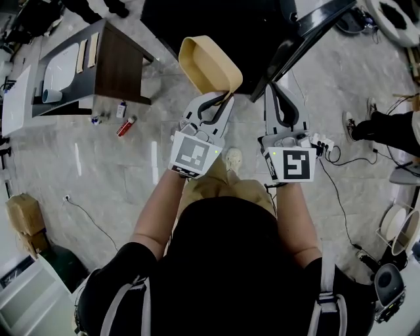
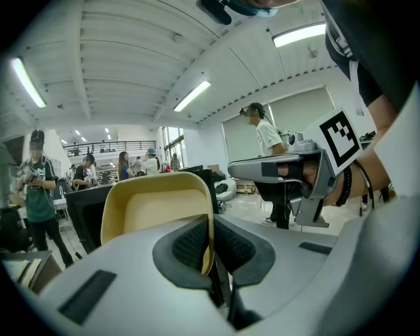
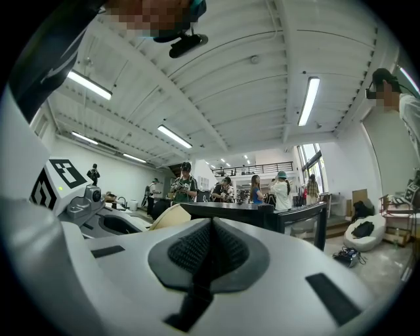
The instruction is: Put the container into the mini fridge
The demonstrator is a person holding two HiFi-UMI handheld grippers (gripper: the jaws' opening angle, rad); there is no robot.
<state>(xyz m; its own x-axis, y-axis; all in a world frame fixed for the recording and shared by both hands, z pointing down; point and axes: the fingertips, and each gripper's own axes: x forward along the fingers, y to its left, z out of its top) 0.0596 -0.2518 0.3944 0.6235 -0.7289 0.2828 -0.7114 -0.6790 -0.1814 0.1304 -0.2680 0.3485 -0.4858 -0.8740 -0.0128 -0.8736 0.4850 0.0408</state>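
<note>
A tan plastic container hangs tilted in the air, gripped by its rim. My left gripper is shut on that rim; in the left gripper view the thin wall of the container sits pinched between the pads of the left gripper. Just to the right, my right gripper is shut with nothing in it, and its pads meet in the right gripper view. The black mini fridge stands right ahead of both grippers, its door swung open to the right. The fridge's inside is hidden.
A dark wooden table stands at the left, with a red bottle on the tiled floor beside it. Cables trail on the floor at the right. A cardboard box sits at the lower left. Several people stand in the background.
</note>
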